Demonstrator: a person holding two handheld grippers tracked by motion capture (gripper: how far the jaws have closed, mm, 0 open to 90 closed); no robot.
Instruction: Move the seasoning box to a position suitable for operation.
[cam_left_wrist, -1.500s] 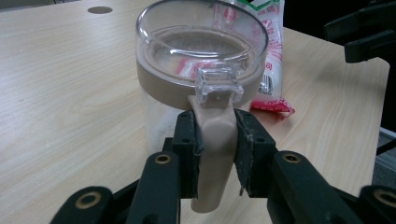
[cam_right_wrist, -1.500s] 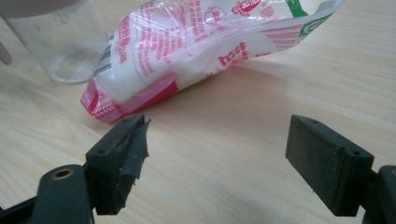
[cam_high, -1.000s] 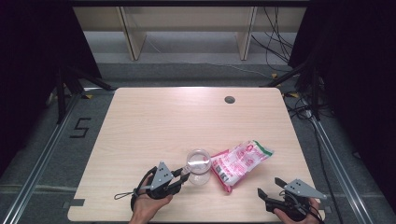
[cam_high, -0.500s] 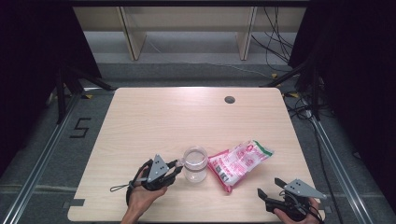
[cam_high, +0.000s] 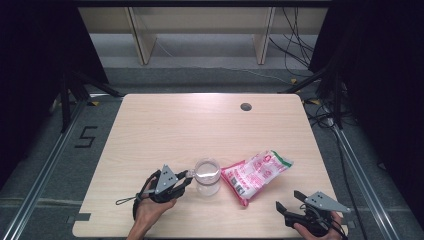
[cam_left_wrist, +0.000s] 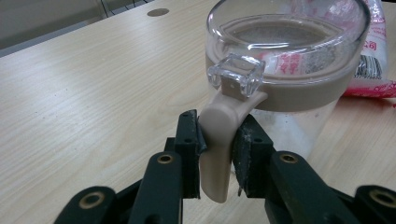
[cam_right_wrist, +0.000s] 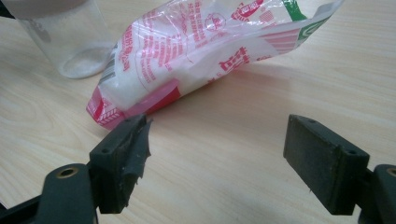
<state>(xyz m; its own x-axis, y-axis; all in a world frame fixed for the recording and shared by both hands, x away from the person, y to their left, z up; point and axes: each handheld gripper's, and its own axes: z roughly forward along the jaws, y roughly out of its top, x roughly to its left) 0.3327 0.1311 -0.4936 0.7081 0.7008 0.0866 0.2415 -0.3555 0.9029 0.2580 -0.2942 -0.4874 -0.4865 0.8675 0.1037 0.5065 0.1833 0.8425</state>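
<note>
Tabletop (cam_left_wrist: 70, 93) close-up: fingers (cam_left_wrist: 189, 140) pinching jar latch (cam_left_wrist: 218, 135)

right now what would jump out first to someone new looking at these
The clear jar near the table's front edge, its beige lid tab pinched by the left gripper. Just right of it lies a red-and-white bag; the right gripper waits open at the front right corner.

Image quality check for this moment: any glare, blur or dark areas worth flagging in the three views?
High view: the table is evenly lit, the surroundings fall into near black. Left gripper view: the jar is sharp at its beige handle, with glare along the clear lid rim; the far tabletop softens. Right gripper view: the bag shows plastic glare and casts a soft shadow, and the right gripper is slightly soft.
</note>
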